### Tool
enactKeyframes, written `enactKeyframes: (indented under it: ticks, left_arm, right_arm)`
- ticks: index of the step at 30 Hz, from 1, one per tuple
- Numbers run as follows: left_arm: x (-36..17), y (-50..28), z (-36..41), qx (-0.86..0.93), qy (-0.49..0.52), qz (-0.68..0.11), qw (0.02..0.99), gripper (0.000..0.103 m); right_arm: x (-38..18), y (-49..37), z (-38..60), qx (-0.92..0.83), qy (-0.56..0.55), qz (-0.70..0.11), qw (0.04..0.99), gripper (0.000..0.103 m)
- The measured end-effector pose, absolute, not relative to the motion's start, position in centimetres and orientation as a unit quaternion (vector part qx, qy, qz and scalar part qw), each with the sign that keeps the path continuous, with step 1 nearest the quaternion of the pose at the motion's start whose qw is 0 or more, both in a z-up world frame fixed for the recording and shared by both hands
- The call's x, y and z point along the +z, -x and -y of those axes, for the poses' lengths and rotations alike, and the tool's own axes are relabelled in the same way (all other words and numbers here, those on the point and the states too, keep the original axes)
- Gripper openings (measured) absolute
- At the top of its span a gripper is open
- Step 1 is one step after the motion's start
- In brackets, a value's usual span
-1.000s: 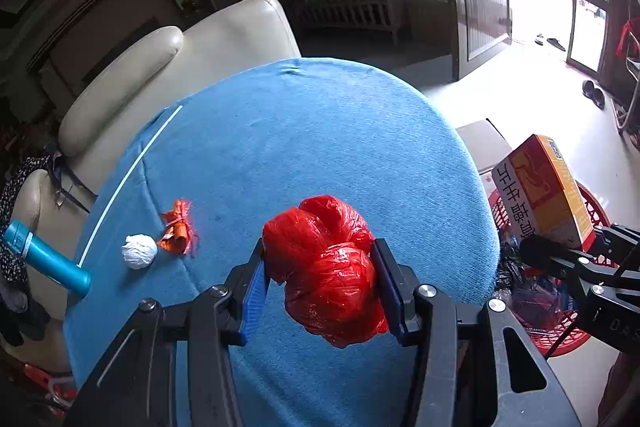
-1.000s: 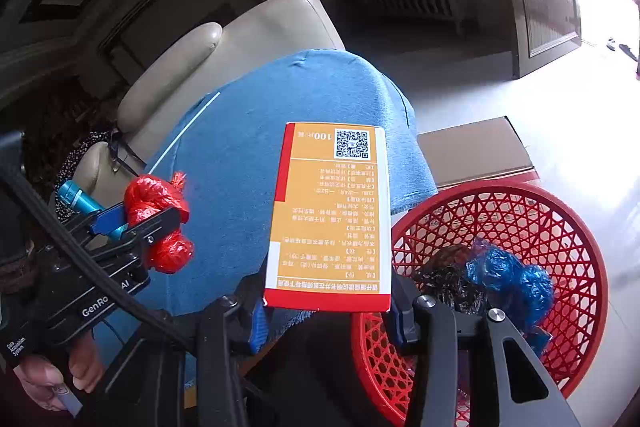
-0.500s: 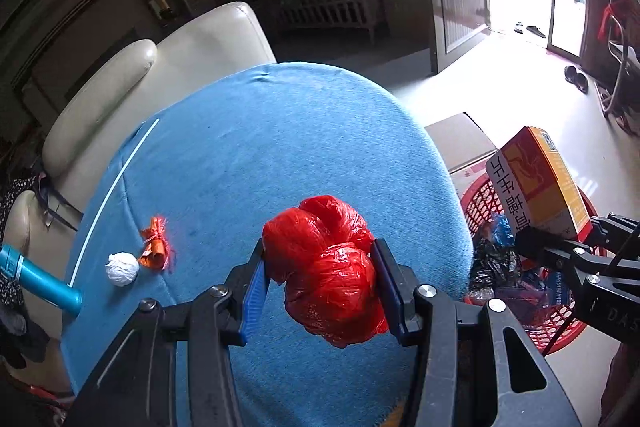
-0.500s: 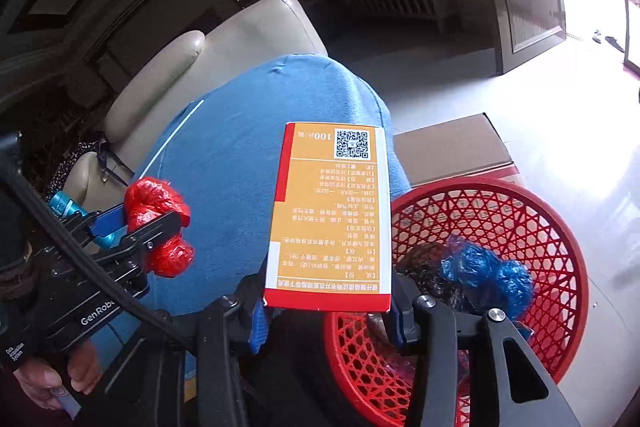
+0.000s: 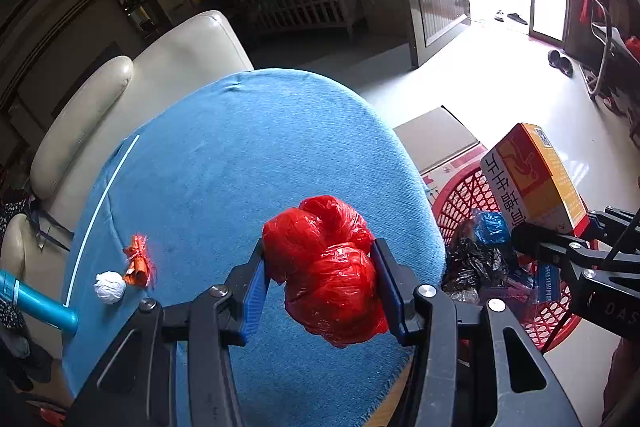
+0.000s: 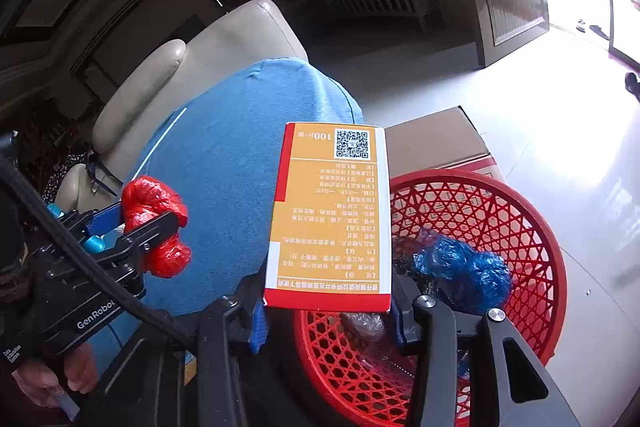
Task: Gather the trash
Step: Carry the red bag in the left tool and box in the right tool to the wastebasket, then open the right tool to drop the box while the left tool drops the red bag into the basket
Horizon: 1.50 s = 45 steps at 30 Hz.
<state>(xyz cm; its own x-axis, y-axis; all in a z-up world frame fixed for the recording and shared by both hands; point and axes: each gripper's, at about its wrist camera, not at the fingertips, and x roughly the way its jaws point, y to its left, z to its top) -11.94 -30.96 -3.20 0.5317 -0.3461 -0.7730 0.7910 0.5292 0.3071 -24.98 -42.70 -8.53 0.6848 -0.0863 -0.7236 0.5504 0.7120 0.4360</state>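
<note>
My left gripper (image 5: 322,273) is shut on a crumpled red plastic bag (image 5: 328,267) above the near edge of the blue-clothed table (image 5: 240,155); the bag also shows in the right wrist view (image 6: 154,223). My right gripper (image 6: 328,303) is shut on an orange and red carton (image 6: 330,215), held over the left rim of the red mesh basket (image 6: 532,227). The carton (image 5: 532,175) and basket (image 5: 460,195) also show in the left wrist view. Blue bags (image 6: 460,267) and black bags lie in the basket.
A white paper ball (image 5: 109,287) and a small orange wrapper (image 5: 138,263) lie on the table's left side. A teal tube (image 5: 36,303) sticks out at the left. A cream sofa (image 5: 132,83) stands behind the table, a cardboard box (image 6: 436,143) behind the basket.
Both grippers have shifted right toward the basket with their loads. More of the basket shows in both views, and the carton now hangs over its rim.
</note>
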Motion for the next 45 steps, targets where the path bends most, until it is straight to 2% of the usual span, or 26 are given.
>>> enactKeyframes:
  ticks: [45]
  left_arm:
    - [-5.1, 15.6, 35.1, -0.407, -0.373, -0.337, 0.762, 0.052]
  right_arm:
    - [-10.0, 30.3, 46.7, -0.247, -0.375, -0.345, 0.824, 0.048]
